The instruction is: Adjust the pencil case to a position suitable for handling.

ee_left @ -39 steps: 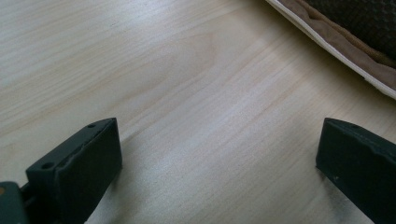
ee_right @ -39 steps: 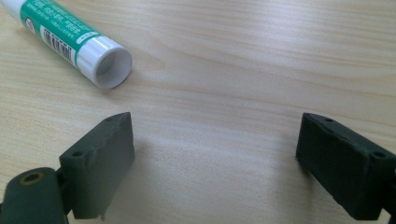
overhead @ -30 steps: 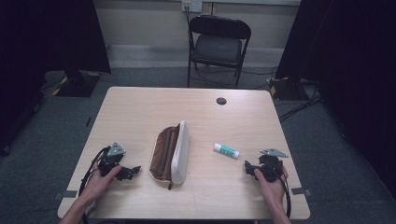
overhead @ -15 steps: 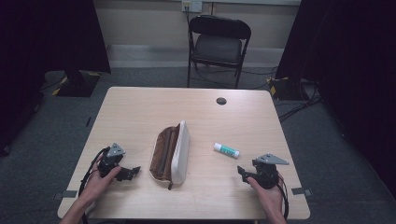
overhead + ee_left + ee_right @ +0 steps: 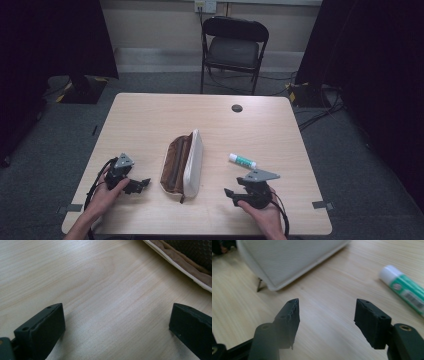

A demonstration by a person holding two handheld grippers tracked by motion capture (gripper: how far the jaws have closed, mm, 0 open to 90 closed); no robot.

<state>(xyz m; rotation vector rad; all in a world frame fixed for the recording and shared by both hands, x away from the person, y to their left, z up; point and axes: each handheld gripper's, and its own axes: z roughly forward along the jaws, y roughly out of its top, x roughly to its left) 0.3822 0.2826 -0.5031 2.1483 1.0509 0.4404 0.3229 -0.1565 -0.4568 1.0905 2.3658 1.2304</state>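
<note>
Right tongs (image 5: 231, 194) have been shifted leftward along the bench's (image 5: 150, 115) near edge, toward the pouch (image 5: 182, 162); jaws apart, nothing held. Left tongs (image 5: 142, 184) are seen near the front-left corner, jaws wide apart. Glue stick (image 5: 242, 160) lies beside the pouch.

In the left gripper view the pencil case (image 5: 190, 262) is cut off at about two o'clock, leaving a brown rim and dark lining. In the right gripper view the glue stick (image 5: 403, 288) runs off at three o'clock (its label print is blurred), and the case's far end leaves at twelve.
</note>
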